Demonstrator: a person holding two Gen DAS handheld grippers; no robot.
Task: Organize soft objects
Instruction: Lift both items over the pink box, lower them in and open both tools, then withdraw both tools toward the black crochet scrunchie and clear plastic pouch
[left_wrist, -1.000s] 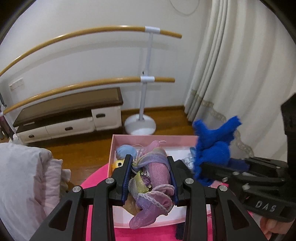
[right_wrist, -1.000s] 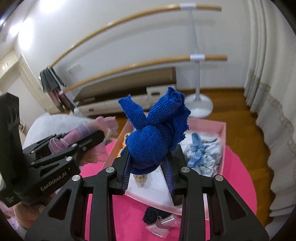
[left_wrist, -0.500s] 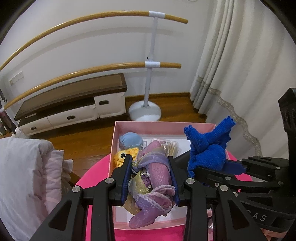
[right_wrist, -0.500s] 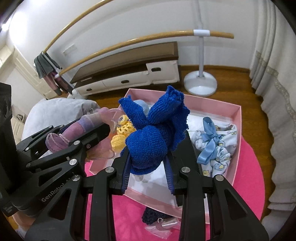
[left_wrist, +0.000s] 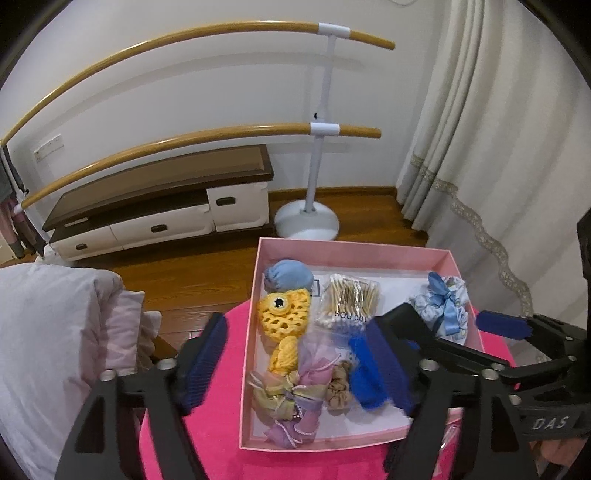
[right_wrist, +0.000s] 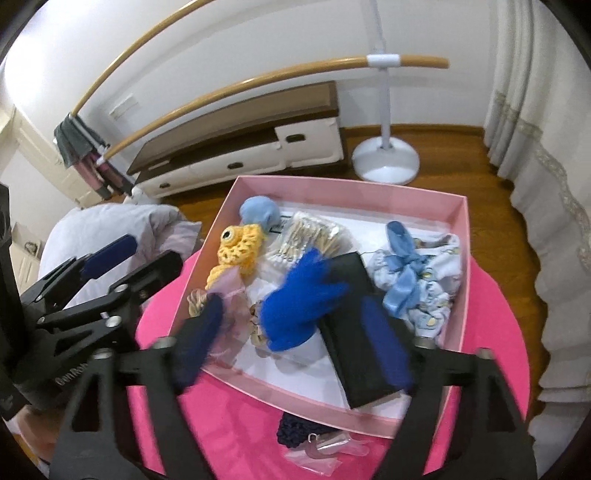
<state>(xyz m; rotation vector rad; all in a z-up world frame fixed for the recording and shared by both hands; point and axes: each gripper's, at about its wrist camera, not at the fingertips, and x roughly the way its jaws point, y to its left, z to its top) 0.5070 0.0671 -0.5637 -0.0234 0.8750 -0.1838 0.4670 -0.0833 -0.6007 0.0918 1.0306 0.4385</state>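
Nearest to us, our left gripper (left_wrist: 295, 365) and right gripper (right_wrist: 291, 332) both hang with fingers spread wide and nothing between them, above the near edge of the pink box (left_wrist: 376, 251) on the pink tablecloth (right_wrist: 236, 417). Just beyond, inside the box, the purple fabric piece (left_wrist: 299, 398) lies at the near left by a beige scrunchie (left_wrist: 338, 387), and the blue knit piece (right_wrist: 299, 306) lies loose in the middle. Farther in sit the yellow crochet fish (left_wrist: 284, 317), a pack of cotton swabs (left_wrist: 349, 299), a light blue ball (left_wrist: 290, 275) and, far right, a blue-ribboned cloth (right_wrist: 417, 273).
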